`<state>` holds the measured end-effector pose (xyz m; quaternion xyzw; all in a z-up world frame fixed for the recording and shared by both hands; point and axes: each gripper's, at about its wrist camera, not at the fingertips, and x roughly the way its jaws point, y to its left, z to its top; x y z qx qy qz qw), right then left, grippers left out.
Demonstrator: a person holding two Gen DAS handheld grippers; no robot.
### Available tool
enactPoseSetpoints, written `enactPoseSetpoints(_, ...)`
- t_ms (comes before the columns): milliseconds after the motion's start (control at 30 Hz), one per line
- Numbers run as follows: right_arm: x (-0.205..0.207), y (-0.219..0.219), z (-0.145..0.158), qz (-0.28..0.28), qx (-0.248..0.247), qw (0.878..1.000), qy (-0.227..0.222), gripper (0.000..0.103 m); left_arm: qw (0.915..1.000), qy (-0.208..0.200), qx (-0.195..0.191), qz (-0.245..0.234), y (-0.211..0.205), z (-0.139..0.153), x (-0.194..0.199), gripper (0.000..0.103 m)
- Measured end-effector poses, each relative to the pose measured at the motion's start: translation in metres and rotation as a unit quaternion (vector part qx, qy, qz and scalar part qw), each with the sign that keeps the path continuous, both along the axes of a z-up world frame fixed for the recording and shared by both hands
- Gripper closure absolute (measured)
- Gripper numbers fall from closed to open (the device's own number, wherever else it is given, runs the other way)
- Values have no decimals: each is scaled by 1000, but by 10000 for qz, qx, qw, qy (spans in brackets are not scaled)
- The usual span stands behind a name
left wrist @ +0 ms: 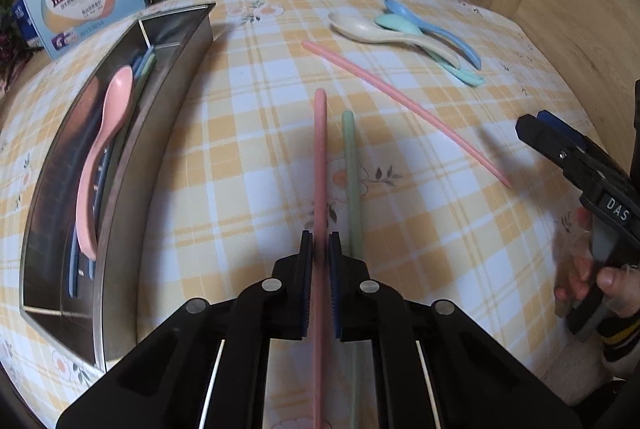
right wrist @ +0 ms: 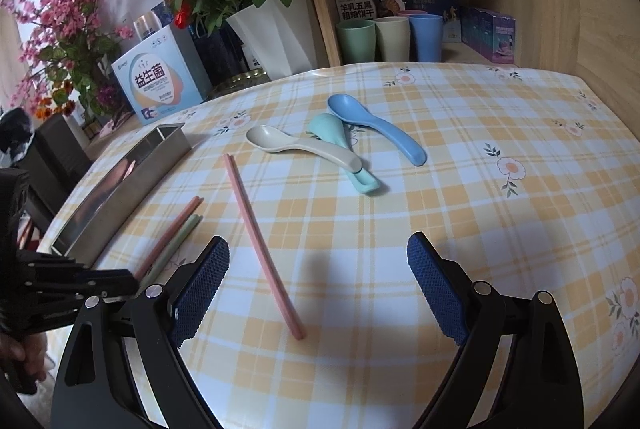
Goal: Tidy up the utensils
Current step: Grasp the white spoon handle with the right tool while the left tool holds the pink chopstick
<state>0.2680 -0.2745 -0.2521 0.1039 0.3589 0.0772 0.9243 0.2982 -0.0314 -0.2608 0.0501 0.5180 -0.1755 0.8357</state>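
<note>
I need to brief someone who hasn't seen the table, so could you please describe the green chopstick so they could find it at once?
Start at the long steel utensil tray on the left side of the checked tablecloth. Just to its right two chopsticks lie side by side. The green chopstick is the one farther from the tray, beside the pink chopstick clamped in the left hand-held gripper; it is the only green stick.

Four spoons (left wrist: pixel 384 29), three loose chopsticks (left wrist: pixel 400 97), one tray (left wrist: pixel 120 189), three cups (right wrist: pixel 390 37).
</note>
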Motion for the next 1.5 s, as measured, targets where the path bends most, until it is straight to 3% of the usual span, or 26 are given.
enactPoseSetpoints(333, 5, -4, -5, -32, 151, 9997, 169, 15, 9989, -385, -64, 256, -2, -3, -10, 95)
enactPoseSetpoints(533, 7, -8, -9, -74, 277, 9992, 270, 15, 9986, -456, -133, 219, 2, -3, -12, 97)
enactPoseSetpoints(700, 7, -8, -9, -37, 300, 9991, 282, 15, 9978, -373, -265, 476, 11, 1, -11, 98)
enactPoseSetpoints(867, 7, -5, -9, 61, 255, 9992, 290, 15, 9936, -621, -459, 822, 25, 19, -23, 98)
enactPoseSetpoints(1000, 9, -5, -10, 53, 235, 9991, 339, 15, 9891, -499, -836, 1102, 34, 26, -29, 98)
enactPoseSetpoints(1300, 18, 0, -8, 391, 250, 9974, 557, 16, 9892, -765, -838, 930, 30, 37, -33, 98)
enactPoseSetpoints(1400, 33, 10, 1, 979, 76, 9929, 670, 33, 9878, -809, -920, 959, 35, 40, -32, 98)
enactPoseSetpoints(1500, 61, 19, 18, 1441, -540, 9863, 595, 50, 9866, -813, -1004, 997, 39, 40, -31, 98)
